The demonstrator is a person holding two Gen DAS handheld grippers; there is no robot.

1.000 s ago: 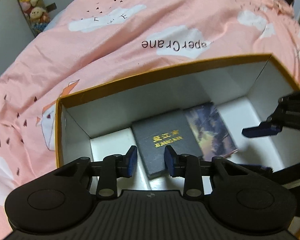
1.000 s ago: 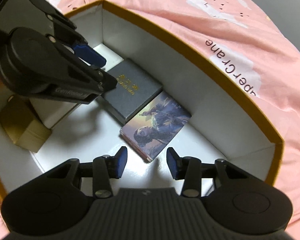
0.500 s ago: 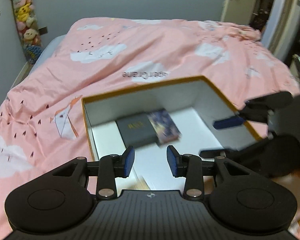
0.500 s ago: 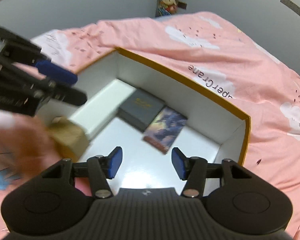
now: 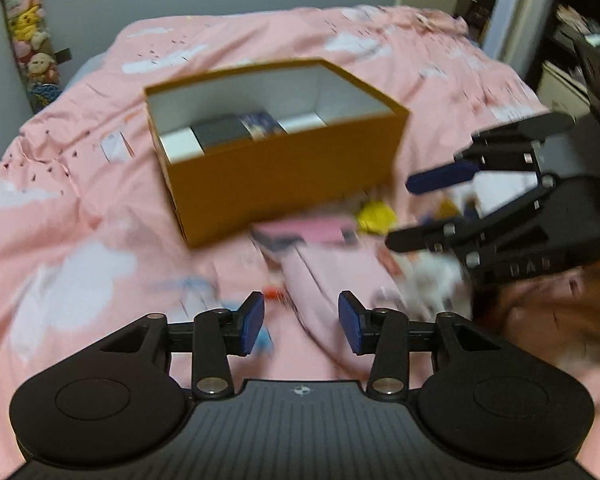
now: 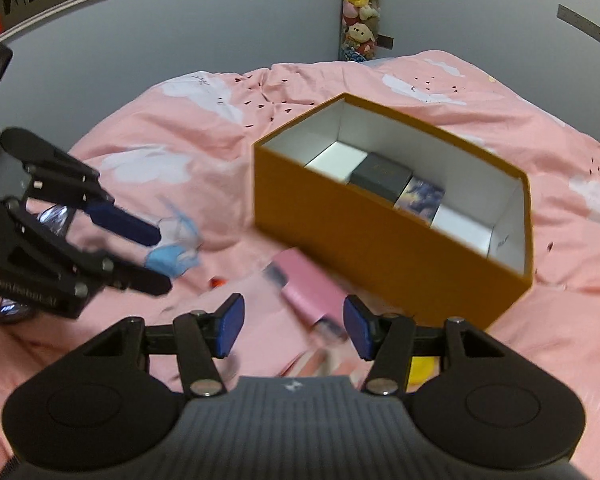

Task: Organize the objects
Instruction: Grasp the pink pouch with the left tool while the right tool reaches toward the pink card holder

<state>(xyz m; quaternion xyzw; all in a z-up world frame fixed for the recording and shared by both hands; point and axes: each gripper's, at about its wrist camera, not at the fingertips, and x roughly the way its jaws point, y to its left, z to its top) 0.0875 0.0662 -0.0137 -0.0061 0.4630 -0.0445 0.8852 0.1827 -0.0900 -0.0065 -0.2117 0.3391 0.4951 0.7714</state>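
An orange box (image 5: 284,176) (image 6: 380,248) with a white inside stands on the pink bed. In it lie a dark grey book (image 5: 220,130) (image 6: 382,176) and a picture-cover book (image 5: 260,122) (image 6: 422,198). Loose items lie in front of the box: a pink flat case (image 5: 312,232) (image 6: 304,288), a yellow object (image 5: 376,216) (image 6: 422,368), a small red piece (image 6: 218,281), a blue mask (image 6: 172,258). My left gripper (image 5: 301,322) (image 6: 156,254) is open and empty above them. My right gripper (image 6: 292,328) (image 5: 398,210) is open and empty too.
The pink cloud-print duvet (image 5: 80,220) covers the whole bed. A column of plush toys (image 6: 358,12) hangs at the wall corner. A door and dark furniture (image 5: 572,40) stand to the right of the bed.
Both grippers have pulled up and back out of the box. The box now sits farther away, and the loose items in front of it have come into view.
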